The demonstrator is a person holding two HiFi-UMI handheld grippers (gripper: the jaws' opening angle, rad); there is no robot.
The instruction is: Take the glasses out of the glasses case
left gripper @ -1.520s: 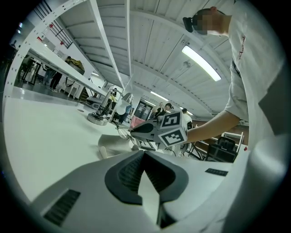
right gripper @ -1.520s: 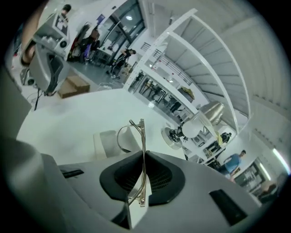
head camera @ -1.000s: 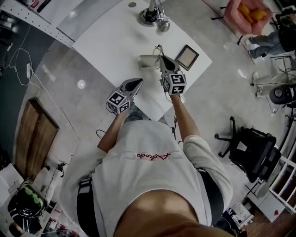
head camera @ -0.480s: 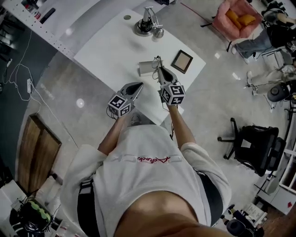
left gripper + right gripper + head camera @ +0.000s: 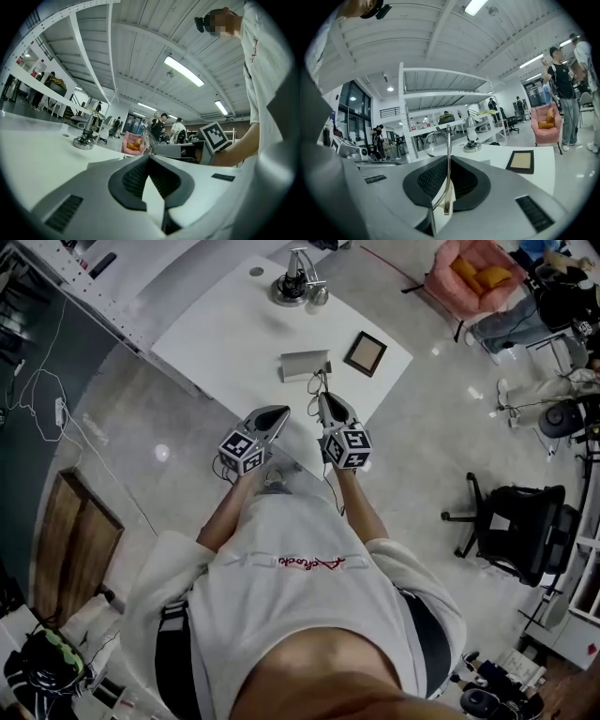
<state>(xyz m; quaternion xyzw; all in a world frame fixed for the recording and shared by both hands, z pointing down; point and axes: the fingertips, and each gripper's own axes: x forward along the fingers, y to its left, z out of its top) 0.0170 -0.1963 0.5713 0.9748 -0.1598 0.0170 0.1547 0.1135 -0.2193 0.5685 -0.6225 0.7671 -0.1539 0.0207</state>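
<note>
The left gripper (image 5: 280, 411) hangs over the table (image 5: 216, 334) edge, left of the case (image 5: 305, 363) and nearer the person. Its jaws are pressed together with nothing between them, so it plays no part for now.

The case lies on the table, apart from both grippers. From the head view I cannot tell whether its lid is up.

The right gripper (image 5: 323, 397) is just on the person's side of the case, a little to its right. Its jaws are clamped on one thin metal temple arm of the glasses (image 5: 448, 157), and the lenses stick out ahead of the tips, towards the case but clear of it. A frame (image 5: 366, 353) lies right of the case, and a lamp (image 5: 292, 285) stands beyond it.

Taking the glasses out looks as good as done, since they are out and held. What seems left is to put them down on bare table short of the case. That calls for a slow, level descent so the lenses land softly. The pinch on a single arm lets the glasses swing, and the jaws should part only once the glasses rest on the table.
</note>
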